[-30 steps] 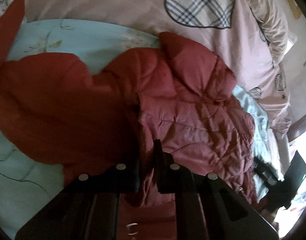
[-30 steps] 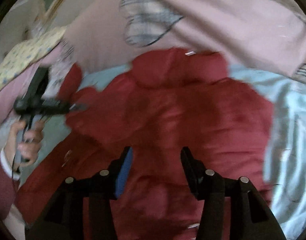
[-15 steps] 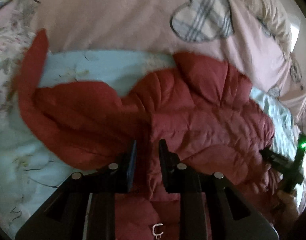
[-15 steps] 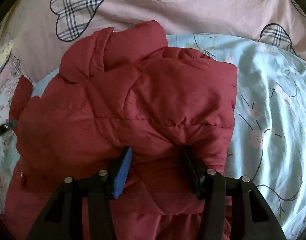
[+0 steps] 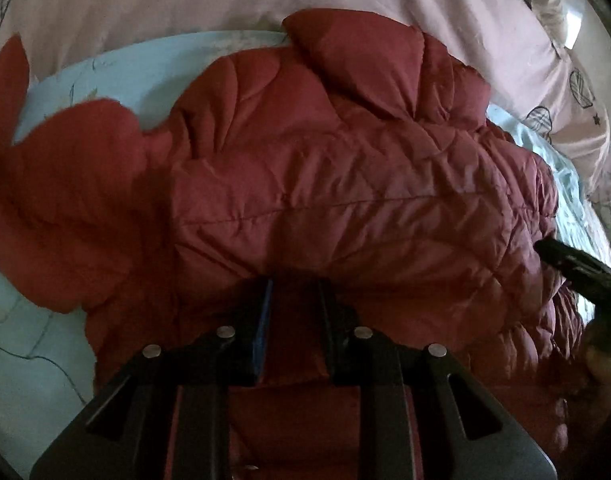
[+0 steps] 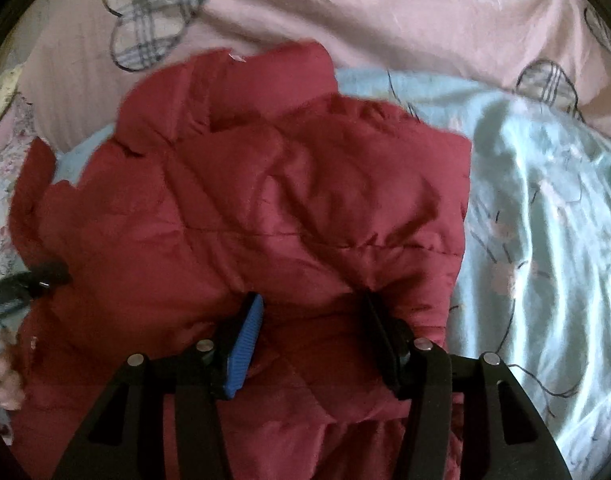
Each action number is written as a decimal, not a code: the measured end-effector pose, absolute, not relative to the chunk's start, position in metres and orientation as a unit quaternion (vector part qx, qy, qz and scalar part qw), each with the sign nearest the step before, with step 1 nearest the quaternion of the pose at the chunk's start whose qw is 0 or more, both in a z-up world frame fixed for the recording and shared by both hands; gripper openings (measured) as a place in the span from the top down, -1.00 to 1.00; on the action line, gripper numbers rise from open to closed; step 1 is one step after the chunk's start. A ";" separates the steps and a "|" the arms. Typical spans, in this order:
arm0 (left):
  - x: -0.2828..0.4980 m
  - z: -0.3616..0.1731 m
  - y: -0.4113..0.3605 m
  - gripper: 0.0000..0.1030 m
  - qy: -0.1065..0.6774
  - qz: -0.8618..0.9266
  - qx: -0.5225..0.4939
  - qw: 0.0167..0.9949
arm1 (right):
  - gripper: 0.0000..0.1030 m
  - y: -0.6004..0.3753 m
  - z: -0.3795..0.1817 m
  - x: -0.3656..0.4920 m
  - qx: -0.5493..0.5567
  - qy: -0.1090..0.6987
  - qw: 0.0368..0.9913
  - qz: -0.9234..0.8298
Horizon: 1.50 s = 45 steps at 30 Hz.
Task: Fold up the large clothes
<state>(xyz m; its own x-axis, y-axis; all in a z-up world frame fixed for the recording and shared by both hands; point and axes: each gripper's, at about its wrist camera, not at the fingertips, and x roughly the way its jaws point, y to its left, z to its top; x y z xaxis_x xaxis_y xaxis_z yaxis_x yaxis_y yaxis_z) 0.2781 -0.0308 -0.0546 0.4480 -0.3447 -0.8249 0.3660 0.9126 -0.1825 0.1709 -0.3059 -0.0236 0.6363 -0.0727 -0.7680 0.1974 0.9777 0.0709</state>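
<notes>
A large dark red quilted jacket (image 5: pixel 345 184) lies spread on the bed, collar toward the pink duvet, one sleeve (image 5: pixel 65 200) stretched out to the left. It fills the right wrist view (image 6: pixel 265 208) too. My left gripper (image 5: pixel 293 284) hangs low over the jacket's lower middle, jaws a little apart with fabric between the fingertips. My right gripper (image 6: pixel 311 300) is open wide over the jacket's right side, its fingertips pressed into a fold of the fabric. The right gripper's body shows at the left view's right edge (image 5: pixel 577 268).
A light blue floral sheet (image 6: pixel 545 240) covers the bed to the right of the jacket and also shows left of it (image 5: pixel 29 360). A pink duvet with plaid hearts (image 6: pixel 345 12) lies bunched along the far side.
My left gripper let go of the jacket fabric, opened a little and moved right over the body. My right gripper swung in and came down onto the jacket's right side.
</notes>
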 end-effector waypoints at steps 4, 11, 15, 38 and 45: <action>0.276 -0.056 -0.030 0.61 0.487 -0.206 0.009 0.848 | -0.09 -0.287 -0.008 0.179 0.045 0.403 0.912 -0.056; 0.278 -0.062 -0.021 0.61 0.490 -0.217 -0.002 0.844 | -0.11 -0.309 -0.058 0.199 0.074 0.460 0.883 -0.063; 0.281 -0.066 -0.017 0.61 0.493 -0.224 -0.018 0.840 | -0.11 -0.308 -0.059 0.200 0.069 0.460 0.883 -0.067; 0.268 -0.019 0.063 0.32 0.452 -0.181 -0.056 0.872 | -0.23 -0.295 -0.002 0.133 0.134 0.415 0.900 -0.002; 0.292 -0.007 0.109 0.16 0.441 -0.118 -0.068 0.887 | -0.24 -0.279 0.002 0.119 0.131 0.420 0.898 0.023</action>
